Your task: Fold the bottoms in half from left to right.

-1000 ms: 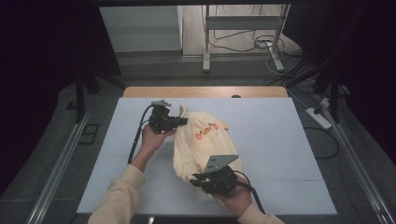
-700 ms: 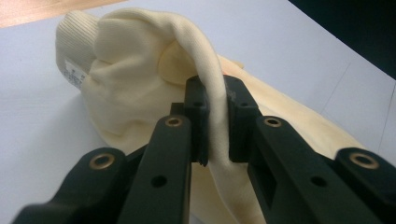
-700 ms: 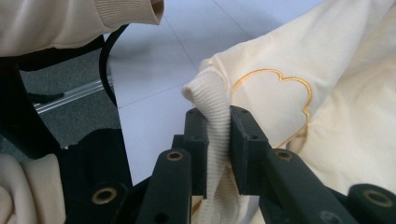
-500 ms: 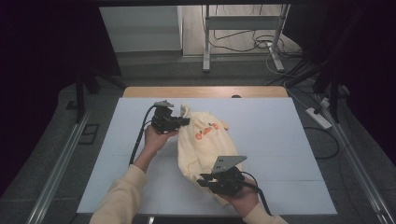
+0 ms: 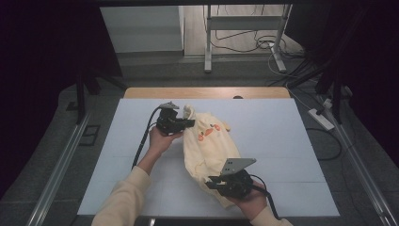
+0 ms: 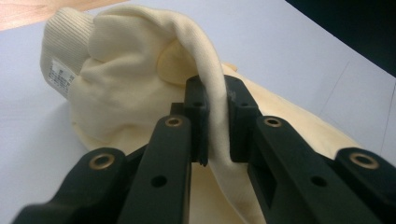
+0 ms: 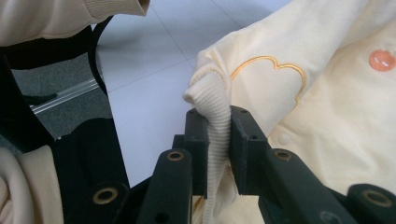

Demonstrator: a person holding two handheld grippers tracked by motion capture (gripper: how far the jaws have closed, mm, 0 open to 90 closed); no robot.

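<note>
Cream garment lies crumpled near the middle of the white worktop, running from my left gripper down toward my right one at the near edge. Orange printed motifs face up on its upper half.

My left gripper: jaws closed on a rolled fold of the garment's edge. In the left gripper view the fold passes up between the two pads and arches over the top; pads press it from both sides. A ribbed cuff or hem with a small sewn label sits behind, resting on the worktop.

My right gripper: jaws closed on a ribbed band of the garment. In the right gripper view the ribbed band stands pinched upright between the pads. Beside it an orange stitched outline and an orange motif show on the fabric.

Both hands hold their grippers low over the worktop, well apart, garment slack between them.
</note>
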